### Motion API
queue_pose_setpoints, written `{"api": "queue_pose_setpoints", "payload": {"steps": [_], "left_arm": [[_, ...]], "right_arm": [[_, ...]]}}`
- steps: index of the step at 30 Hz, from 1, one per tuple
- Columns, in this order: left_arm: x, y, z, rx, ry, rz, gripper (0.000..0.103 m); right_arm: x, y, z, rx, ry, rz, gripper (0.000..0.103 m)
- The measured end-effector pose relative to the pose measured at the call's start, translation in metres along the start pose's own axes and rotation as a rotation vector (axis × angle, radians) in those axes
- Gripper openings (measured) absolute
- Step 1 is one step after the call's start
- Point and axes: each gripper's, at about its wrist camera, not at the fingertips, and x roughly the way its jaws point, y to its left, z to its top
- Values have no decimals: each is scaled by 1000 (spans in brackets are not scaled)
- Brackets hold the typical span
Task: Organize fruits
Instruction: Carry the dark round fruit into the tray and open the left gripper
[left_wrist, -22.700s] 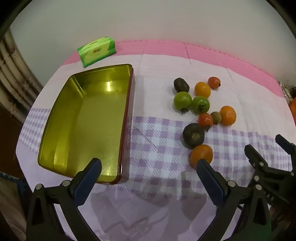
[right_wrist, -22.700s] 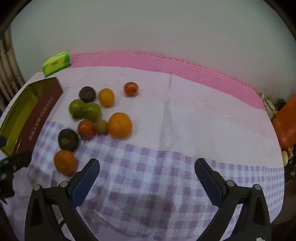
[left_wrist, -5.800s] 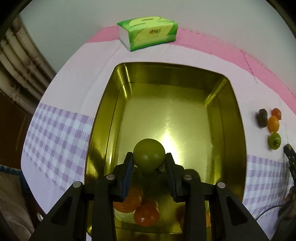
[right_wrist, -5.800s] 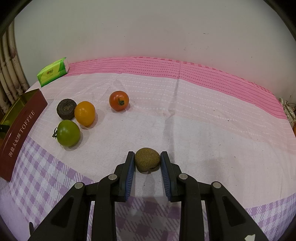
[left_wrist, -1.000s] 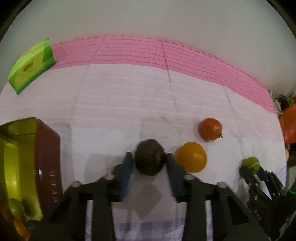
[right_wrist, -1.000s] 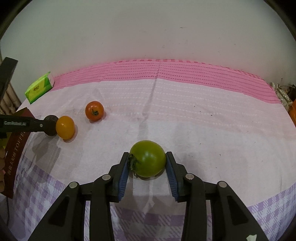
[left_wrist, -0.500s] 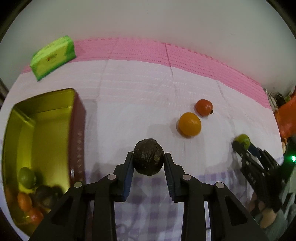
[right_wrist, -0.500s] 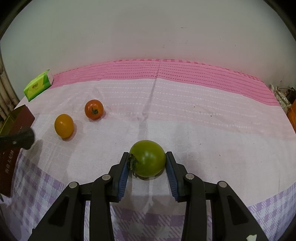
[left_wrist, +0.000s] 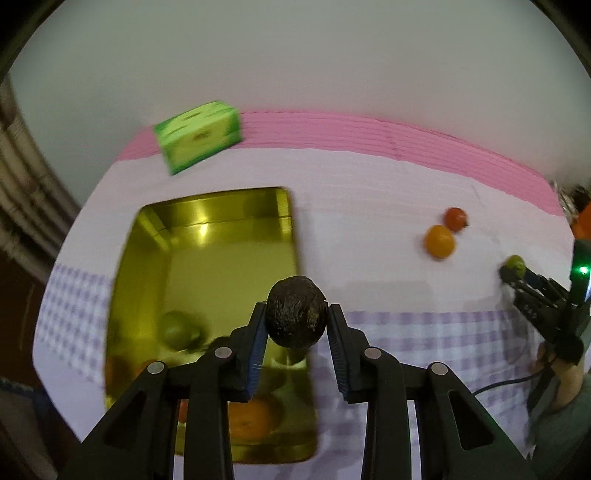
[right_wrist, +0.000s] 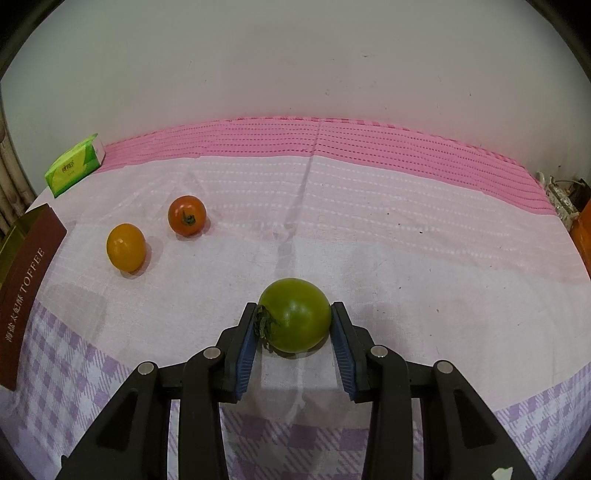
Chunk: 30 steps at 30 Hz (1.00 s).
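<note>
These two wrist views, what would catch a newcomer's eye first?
In the left wrist view, the dark wrinkled fruit clamped in the left gripper sits dead centre, just right of the shiny gold tin that already holds several fruits. In the right wrist view, the green tomato sits on the cloth, pinched in the right gripper. An orange fruit and a red tomato lie loose to its left.
</note>
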Motion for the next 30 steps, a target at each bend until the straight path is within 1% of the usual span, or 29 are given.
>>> {"api": "queue_pose_setpoints", "payload": {"steps": [5,11,16,22,27,30], "left_arm": [[-2,37,-10,-60,22,36,33],[-5,69,-20,-119,28,87,33],[-3,86,-29,-139,44,98,33],[8,90,-42,-155,91,62,33],[17,82,-43,-127,112,45,33],[22,78,-42,-110,120,47,33]], "right_arm": [[0,0,-1,-4,0,-5,36],[1,1,-1,-4,0,-6,37],[1,0,-2,-5,0,-8,37],[2,0,-2,-7,1,-8,37],[2,0,-2,-6,1,-8,37],[3,-2,-2,-2,3,-12,40]]}}
